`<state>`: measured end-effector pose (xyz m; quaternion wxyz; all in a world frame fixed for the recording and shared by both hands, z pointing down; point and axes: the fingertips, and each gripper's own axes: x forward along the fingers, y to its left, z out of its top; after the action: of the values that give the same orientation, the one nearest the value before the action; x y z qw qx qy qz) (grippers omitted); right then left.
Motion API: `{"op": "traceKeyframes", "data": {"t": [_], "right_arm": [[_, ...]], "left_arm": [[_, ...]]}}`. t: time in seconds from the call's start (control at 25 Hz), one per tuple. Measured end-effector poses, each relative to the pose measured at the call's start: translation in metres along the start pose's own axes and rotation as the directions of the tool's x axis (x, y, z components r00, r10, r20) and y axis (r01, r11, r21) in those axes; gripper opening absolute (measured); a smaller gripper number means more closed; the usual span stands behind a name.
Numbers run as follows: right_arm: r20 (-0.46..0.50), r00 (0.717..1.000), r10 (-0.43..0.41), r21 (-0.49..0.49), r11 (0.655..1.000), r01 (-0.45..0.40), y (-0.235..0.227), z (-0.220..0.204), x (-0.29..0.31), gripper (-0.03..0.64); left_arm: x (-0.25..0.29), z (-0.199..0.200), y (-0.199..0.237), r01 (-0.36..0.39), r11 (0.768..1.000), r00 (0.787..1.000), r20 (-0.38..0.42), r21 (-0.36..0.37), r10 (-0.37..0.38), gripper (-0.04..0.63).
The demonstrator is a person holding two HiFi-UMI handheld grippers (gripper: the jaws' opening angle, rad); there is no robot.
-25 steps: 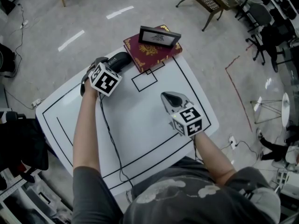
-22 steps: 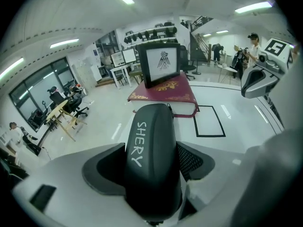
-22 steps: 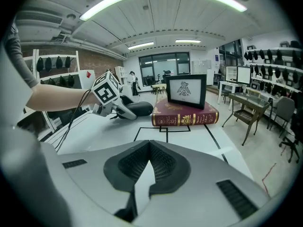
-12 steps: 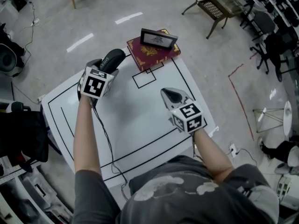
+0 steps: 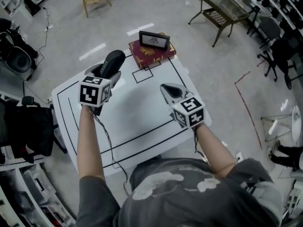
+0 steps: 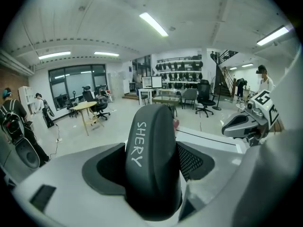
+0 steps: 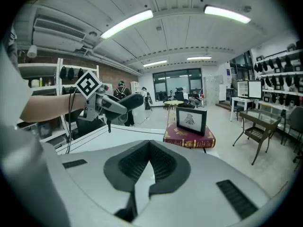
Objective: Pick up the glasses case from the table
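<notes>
The black glasses case (image 5: 112,61), marked with white lettering, is off the table, clamped between the jaws of my left gripper (image 5: 105,73). In the left gripper view the case (image 6: 149,141) stands between the two dark pads (image 6: 193,161) and fills the middle. My right gripper (image 5: 166,88) hovers over the white table (image 5: 137,122) on the right, its jaws together with nothing in them. The right gripper view shows its own pads meeting (image 7: 149,162), and the left gripper with the case (image 7: 127,102) raised at the left.
A dark red book (image 5: 152,54) with a small framed picture (image 5: 154,39) on it lies at the table's far edge. Black lines mark the tabletop. Chairs, a bench and shelves stand around on the floor, and a cable hangs from the left gripper.
My left gripper has risen with the case, lifting it off the table beside the book. The right gripper has also risen a little, still shut.
</notes>
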<state>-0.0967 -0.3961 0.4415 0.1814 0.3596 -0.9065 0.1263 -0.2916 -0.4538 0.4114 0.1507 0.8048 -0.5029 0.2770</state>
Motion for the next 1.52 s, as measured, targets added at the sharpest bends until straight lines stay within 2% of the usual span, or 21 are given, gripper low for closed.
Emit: {"op": "traceKeyframes", "data": {"t": [0.16,0.6,1.0,1.52], "right_arm": [[0.032,0.999,0.025,-0.027,0.999,-0.024,0.007,0.004,-0.028,-0.001],[0.080,0.994,0.079,-0.059,0.996,-0.074,0.028,-0.028,-0.106,-0.001],[0.115,0.988,0.103,-0.063,0.993,-0.096,0.040,-0.068,-0.194,0.000],[0.101,0.983,0.154,-0.087,0.986,-0.145,0.070,-0.113,-0.272,0.000]], "left_arm": [[-0.032,-0.001,-0.029,-0.029,0.999,0.999,0.027,-0.041,0.030,0.327],[-0.099,-0.054,-0.121,-0.069,0.984,0.996,0.045,-0.167,0.078,0.328],[-0.153,-0.094,-0.219,-0.090,0.970,0.991,0.077,-0.226,0.110,0.328],[-0.210,-0.164,-0.319,-0.125,0.929,0.984,0.079,-0.348,0.162,0.328]]}}
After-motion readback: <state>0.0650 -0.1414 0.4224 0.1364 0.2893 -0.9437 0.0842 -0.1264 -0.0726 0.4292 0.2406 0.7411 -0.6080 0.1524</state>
